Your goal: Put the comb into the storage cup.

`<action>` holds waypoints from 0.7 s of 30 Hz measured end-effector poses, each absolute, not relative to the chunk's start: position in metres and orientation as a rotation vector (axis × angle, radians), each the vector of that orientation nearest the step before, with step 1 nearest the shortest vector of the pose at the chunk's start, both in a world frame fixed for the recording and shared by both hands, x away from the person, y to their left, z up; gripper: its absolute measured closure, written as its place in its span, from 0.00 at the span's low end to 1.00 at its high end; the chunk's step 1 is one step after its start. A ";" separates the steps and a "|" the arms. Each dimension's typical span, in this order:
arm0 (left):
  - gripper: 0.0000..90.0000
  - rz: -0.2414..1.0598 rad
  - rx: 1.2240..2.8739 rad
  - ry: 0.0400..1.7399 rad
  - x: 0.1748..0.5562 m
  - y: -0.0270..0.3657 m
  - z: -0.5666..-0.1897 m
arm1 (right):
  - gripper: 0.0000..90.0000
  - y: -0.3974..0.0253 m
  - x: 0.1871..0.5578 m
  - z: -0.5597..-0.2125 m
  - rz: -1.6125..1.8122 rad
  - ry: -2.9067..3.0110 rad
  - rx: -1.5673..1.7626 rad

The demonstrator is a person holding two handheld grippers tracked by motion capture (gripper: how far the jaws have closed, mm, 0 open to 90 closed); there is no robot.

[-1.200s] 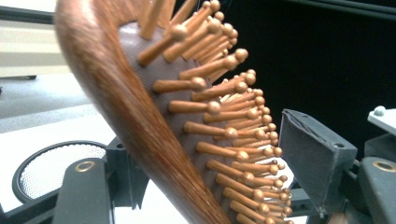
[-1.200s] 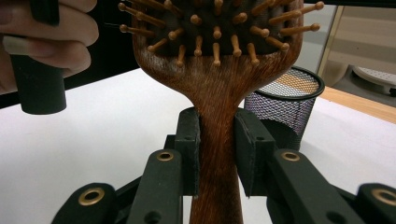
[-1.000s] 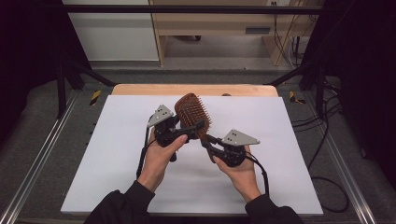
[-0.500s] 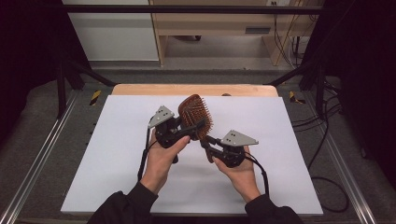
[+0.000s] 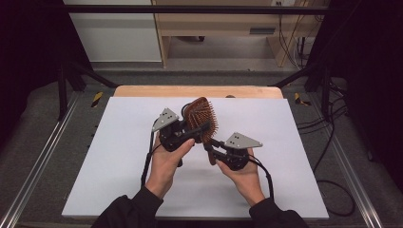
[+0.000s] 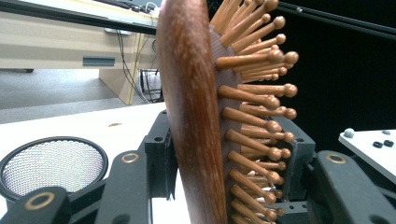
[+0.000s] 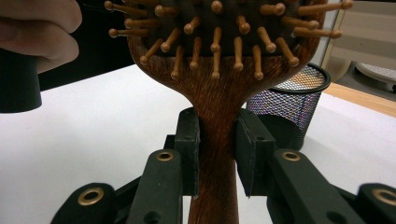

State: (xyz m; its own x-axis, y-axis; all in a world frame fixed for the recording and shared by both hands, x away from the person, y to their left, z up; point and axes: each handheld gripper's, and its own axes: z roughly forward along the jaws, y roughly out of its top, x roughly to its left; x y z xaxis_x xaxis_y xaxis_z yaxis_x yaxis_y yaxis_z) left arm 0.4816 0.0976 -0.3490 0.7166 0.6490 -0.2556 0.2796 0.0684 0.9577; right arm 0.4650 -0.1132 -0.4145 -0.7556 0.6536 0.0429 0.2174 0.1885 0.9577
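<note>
A: Where is the wooden hairbrush (image 5: pixel 201 119) found?

B: It is held above the white table mat (image 5: pixel 119 156), over the mat's middle, with its head raised toward the far edge and its bristles turned to the person's right.

A: How is it gripped by the right gripper (image 7: pixel 217 149)?

B: The neck of the hairbrush, just below the bristle pad, is pinched between the two black jaws, whose pads are pressed against the wood on both sides.

A: And by the left gripper (image 6: pixel 229 172)?

B: The head of the hairbrush is set edge-on between its jaws. One pad is seen just behind the smooth wooden back, the other against the bristle tips, so the head appears to be clamped across its thickness.

A: What else is seen near the hairbrush?

B: A black mesh cup (image 7: pixel 290 105) stands on the mat just behind the hairbrush. The left hand (image 5: pixel 167 161) is wrapped around its gripper's body, below the brush head.
</note>
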 end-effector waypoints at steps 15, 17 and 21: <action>0.59 0.325 1.532 0.762 0.481 0.095 -0.347 | 0.80 -0.114 0.466 -0.415 1.591 2.093 0.818; 0.59 0.326 1.533 0.759 0.481 0.094 -0.347 | 0.80 -0.114 0.466 -0.415 1.592 2.093 0.817; 0.59 0.338 1.539 0.760 0.482 0.093 -0.347 | 0.70 -0.116 0.467 -0.415 1.600 2.095 0.830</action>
